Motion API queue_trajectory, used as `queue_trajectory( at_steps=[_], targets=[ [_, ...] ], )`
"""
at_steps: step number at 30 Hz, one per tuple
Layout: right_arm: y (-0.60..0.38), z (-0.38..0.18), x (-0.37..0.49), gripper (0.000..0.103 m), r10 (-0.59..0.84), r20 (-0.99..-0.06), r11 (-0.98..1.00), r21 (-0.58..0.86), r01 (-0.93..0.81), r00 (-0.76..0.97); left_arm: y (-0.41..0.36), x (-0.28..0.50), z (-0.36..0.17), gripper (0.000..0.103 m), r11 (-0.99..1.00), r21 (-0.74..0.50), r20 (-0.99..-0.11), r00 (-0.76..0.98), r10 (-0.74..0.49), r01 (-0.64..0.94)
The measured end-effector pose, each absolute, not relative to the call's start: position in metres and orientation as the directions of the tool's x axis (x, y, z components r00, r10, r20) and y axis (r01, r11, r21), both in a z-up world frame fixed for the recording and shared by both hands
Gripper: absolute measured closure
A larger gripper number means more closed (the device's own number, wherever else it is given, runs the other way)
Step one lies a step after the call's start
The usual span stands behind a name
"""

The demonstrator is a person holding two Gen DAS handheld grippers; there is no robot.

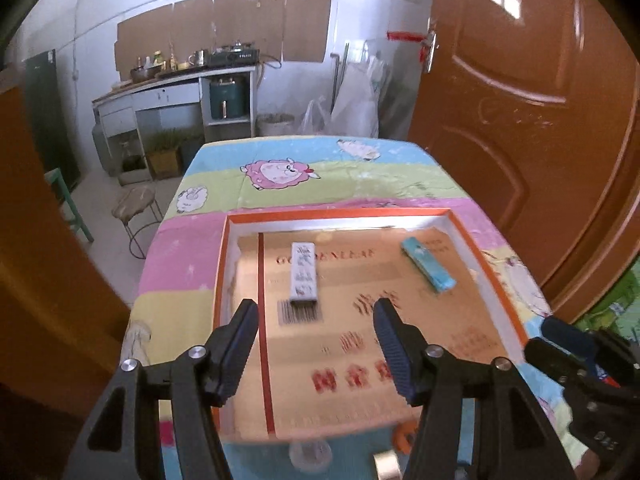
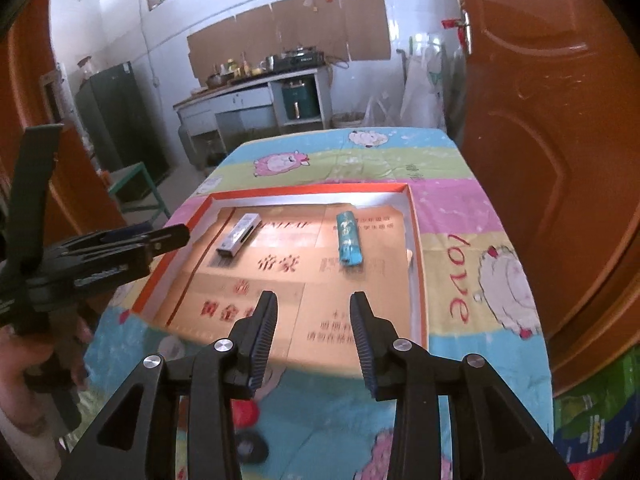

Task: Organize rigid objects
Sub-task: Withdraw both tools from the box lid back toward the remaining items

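1. My left tool (image 1: 316, 360) hangs above the near half of the tray (image 1: 340, 213), jaws spread wide with nothing between them.
2. My right tool (image 2: 314, 340) is also released, its jaws set narrower and empty over the tray's near edge.
3. Two rigid objects already lie inside the tray: the white lighter (image 1: 304, 272) at about 11 o'clock from my left tool, and the blue lighter (image 2: 349, 240) at about 1 o'clock from my right tool. They sit well apart.
4. More items wait on the bench (image 1: 280, 176) just outside the tray's near edge: an orange ring (image 1: 405, 436), a clear lid-like piece (image 1: 310, 456) and a small metal piece (image 1: 386, 467). The right wrist view shows a red object (image 2: 245, 414) and a dark round one (image 2: 250, 446), both blurred.
5. I judge the next step is fetching one of these. I would drop straight down at 6 o'clock, square the jaws across the piece, and close only once centred.
6. In the way: the tray's raised rim between those items and the free floor inside, and the two tools working close together, so I would move one at a time.
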State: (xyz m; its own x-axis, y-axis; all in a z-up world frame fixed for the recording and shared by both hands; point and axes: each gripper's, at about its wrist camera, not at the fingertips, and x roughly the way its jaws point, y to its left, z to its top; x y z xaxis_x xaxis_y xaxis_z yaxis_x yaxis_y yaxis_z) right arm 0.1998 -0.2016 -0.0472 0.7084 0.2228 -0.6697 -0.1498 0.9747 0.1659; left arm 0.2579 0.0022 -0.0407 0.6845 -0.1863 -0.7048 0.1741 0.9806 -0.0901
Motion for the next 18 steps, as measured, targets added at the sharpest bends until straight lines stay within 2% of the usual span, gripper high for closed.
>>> queue_trajectory(
  at_steps=[7,11,18],
  targets=[
    [-0.187,-0.05,0.143,0.063,0.205,-0.654,0.979,0.147,-0.143,0.728,0.012,0.195,-0.027,0.044,0.986,-0.078,-0.64,0.751,-0.164,0.149],
    [-0.178,-0.05,0.118,0.051,0.203,-0.646,0.979,0.141,-0.147,0.736,0.019,0.163,-0.024,0.044,0.985,-0.081,-0.622,0.765,-0.167,0.149],
    [-0.17,-0.06,0.093,0.051,0.202,-0.668,0.979,0.14,-0.145,0.717,0.024,0.117,-0.031,0.044,0.983,-0.061,-0.609,0.774,-0.174,0.173]
  ],
)
